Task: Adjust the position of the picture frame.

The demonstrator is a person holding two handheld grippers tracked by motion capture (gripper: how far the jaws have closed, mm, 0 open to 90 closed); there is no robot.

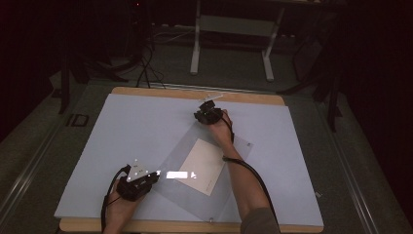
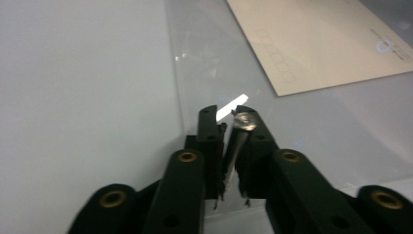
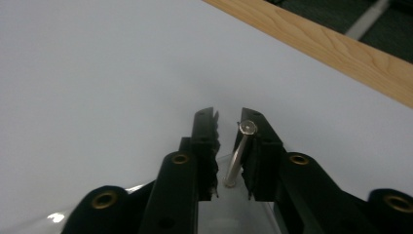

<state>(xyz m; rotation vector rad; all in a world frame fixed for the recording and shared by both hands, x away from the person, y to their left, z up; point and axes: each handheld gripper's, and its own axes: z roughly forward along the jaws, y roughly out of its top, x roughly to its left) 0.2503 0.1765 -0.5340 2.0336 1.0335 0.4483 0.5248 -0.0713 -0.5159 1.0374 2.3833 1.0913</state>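
A clear plastic sleeve point(image 1: 237, 146) lies slanted on the pale sheet covering the table point(image 1: 136, 126), with a cream paper point(image 1: 202, 163) inside it. My left gripper point(image 1: 157, 176) is at the sleeve's near-left edge. In the left gripper view its jaws point(image 2: 229, 114) are pinched on the clear sleeve point(image 2: 209, 58) edge, and the cream paper point(image 2: 316, 44) lies beyond. My right gripper point(image 1: 203, 113) is at the sleeve's far corner. In the right gripper view its jaws point(image 3: 229, 119) stand slightly apart, with the sleeve's corner point(image 3: 234, 209) low between them.
The wooden table edge point(image 3: 341, 53) runs just past the right gripper. Beyond the table are a desk frame point(image 1: 234, 29), cables point(image 1: 146, 68) and dark floor. Pale sheet lies bare to the left and right of the sleeve.
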